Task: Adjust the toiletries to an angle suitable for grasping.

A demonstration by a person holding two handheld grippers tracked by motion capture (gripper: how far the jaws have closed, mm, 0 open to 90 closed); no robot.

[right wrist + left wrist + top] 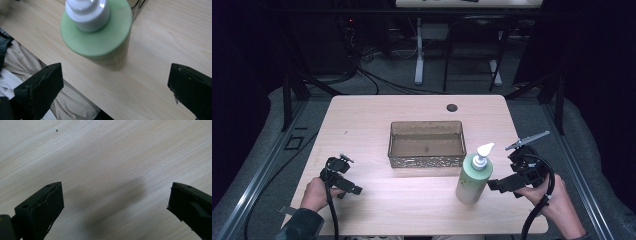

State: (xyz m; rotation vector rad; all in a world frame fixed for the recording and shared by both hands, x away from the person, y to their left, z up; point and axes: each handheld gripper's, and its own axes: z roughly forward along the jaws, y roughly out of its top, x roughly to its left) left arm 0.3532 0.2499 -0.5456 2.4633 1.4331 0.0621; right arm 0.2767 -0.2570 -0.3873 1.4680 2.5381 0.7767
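The work surface is a light wood-grain rectangular table (pixel 362 115) with rounded corners, one small dark round grommet (pixel 452 107) set near its far edge, and grey carpeted floor (pixel 257 145) around it; the room beyond is dark, with black cables and the white legs of one further desk (pixel 418 55) at the back. At the left, near the table's front edge, the person's left hand (pixel 314 194) holds the left gripper (pixel 354 189), a black two-jaw tool with a trailing black cable; in the left gripper view its jaws stand wide apart over bare wood with nothing between them. At the centre of the table sits one translucent brown rectangular tray (pixel 426 159) with a patterned lower wall; its interior appears bare. Just right of and nearer than the tray's front right corner stands one upright pale green cylindrical pump bottle (pixel 473 180) with a white dispenser head, spout pointing right. At the right, the person's right hand (pixel 548 196) holds the right gripper (pixel 493 185), carrying a grey plate on top; its jaws point left toward the bottle, just beside it. In the right gripper view the jaws are spread wide, the bottle (pixel 100 37) lies ahead between their lines, and no contact is visible. Count: two grippers, one tray, one bottle.
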